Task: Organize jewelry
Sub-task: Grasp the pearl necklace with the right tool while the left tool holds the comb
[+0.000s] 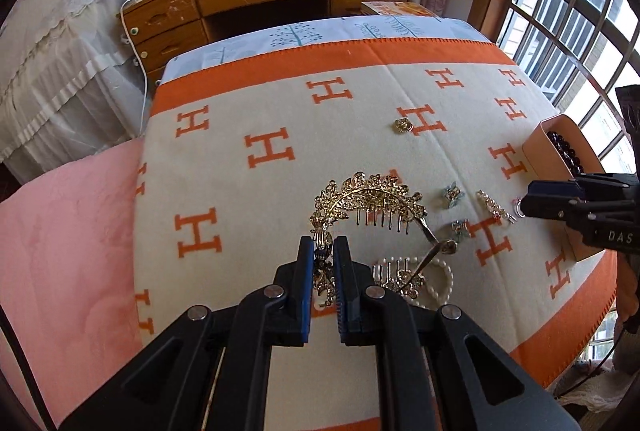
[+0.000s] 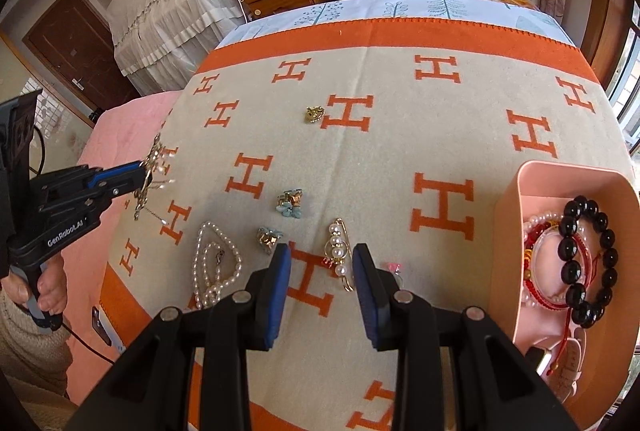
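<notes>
- the cream blanket (image 2: 384,159) with orange h marks covers the bed and carries all the loose jewelry.
- the pink box (image 2: 516,231) sits at the blanket's right edge; inside lie a black bead bracelet (image 2: 592,263) and red and pearl strands beneath it.
- the left gripper (image 1: 324,251) has its blue pads closed on one end of the gold tiara (image 1: 368,203), whose arch with comb teeth sticks out ahead of the fingers, lifted off the blanket in the right wrist view.
- the right gripper (image 2: 322,263) is spread wide with nothing between its fingers, hovering low over the pearl pin (image 2: 340,251).
- a pearl necklace (image 2: 212,263) lies coiled left of that gripper.
- two small blue-and-gold clips (image 2: 290,203) and (image 2: 269,238) rest near the pin.
- a small gold brooch (image 2: 314,114) sits well apart, farther up the blanket.
</notes>
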Motion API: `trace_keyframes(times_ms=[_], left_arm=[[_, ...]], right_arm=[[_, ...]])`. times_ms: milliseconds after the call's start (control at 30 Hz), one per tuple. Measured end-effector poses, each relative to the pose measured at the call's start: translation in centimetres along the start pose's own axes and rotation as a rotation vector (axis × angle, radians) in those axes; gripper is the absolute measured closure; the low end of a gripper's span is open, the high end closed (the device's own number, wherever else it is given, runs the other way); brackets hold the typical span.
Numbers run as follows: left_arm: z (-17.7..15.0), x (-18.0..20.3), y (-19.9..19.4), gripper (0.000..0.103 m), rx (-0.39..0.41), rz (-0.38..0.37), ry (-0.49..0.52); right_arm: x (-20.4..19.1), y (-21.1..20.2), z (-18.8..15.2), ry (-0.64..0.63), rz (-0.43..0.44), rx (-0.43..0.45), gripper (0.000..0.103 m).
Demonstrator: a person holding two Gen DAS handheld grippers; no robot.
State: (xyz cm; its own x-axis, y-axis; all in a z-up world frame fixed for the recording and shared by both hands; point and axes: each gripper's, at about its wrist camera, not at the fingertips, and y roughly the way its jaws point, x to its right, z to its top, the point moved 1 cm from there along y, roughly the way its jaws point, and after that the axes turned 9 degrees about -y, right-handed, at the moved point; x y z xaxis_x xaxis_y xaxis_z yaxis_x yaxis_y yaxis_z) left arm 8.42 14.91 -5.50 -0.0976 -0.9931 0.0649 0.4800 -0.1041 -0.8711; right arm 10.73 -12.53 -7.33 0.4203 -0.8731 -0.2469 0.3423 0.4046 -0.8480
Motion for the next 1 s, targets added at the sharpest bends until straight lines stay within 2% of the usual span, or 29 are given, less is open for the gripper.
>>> trace_keyframes(times_ms=[133,333,533,867,1000], left_arm=[[-2.9,-0.9,-0.7,0.096,0.003,0.001,-0.063],[-6.5,-1.5,-1.5,0.096,0.026,0.034,-0.128],[-8.6,-2.0,-2.1,0.096,0.026,0.013,-0.168],[-9.5,-2.8,-2.2,0.096,0.039,-0.018,-0.197],[-9.7,-2.8,-2.3,0.095,0.049,-0.035,-0.200]], right_arm=[[-0.5,-0.5,-0.2,0.006,0.017,0.010,0.071],[-4.5,1.7,-1.7,-0.071,0.081,-0.078,0.071],[-7.7,4.5,-2.8,-0.109,0.127,-0.155,0.071],[-11.3,6.0,-3.2,-0.230,-0.006,-0.152,0.070],[-12.5,6.0,-3.4,-0.333,-0.078,-0.132,0.071]])
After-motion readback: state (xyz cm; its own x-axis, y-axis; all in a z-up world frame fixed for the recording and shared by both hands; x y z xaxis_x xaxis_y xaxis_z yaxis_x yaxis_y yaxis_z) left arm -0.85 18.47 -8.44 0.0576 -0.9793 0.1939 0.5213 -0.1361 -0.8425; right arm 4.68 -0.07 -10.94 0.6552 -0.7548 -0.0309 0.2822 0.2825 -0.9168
